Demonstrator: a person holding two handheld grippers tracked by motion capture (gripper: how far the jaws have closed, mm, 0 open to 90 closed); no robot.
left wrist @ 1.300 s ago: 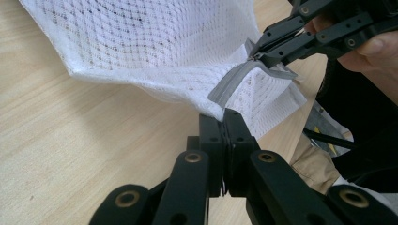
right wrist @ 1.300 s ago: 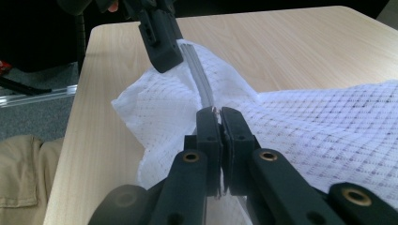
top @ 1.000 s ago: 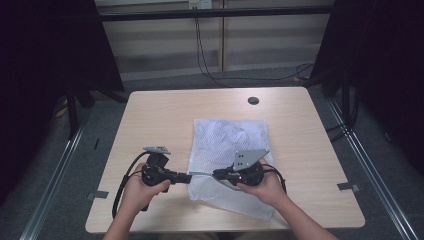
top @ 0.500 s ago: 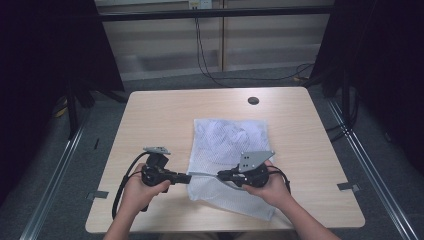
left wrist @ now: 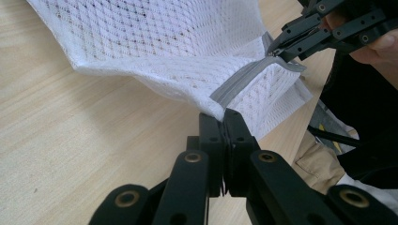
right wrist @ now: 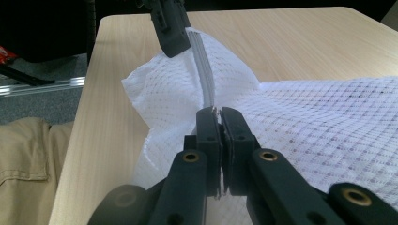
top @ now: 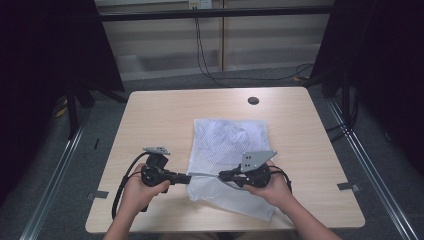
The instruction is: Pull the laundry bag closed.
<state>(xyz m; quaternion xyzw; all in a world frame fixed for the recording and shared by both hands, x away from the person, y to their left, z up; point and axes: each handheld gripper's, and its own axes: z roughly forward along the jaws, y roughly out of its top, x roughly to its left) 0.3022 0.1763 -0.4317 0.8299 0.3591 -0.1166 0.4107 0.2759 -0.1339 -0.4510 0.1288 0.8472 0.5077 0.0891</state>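
A white mesh bag (top: 231,134) lies on the wooden table (top: 160,120), and its near edge is lifted between both grippers. A grey zipper (left wrist: 244,80) runs along that raised edge. My left gripper (left wrist: 223,117) is shut on the bag's corner at the zipper's end; in the high view the left gripper (top: 188,178) is at the bag's left side. My right gripper (right wrist: 215,112) is shut on the zipper pull on the zipper (right wrist: 204,77). The two grippers' tips face each other a short way apart, right gripper (top: 223,176) opposite left gripper (right wrist: 171,37).
A small dark round hole (top: 253,100) sits near the table's far edge. The table's front edge (top: 200,227) is close under the person's hands. Dark curtains and cables stand beyond the table.
My right gripper has slid a little to the right along the zipper, away from the left gripper. The left gripper has stayed put, holding the corner.
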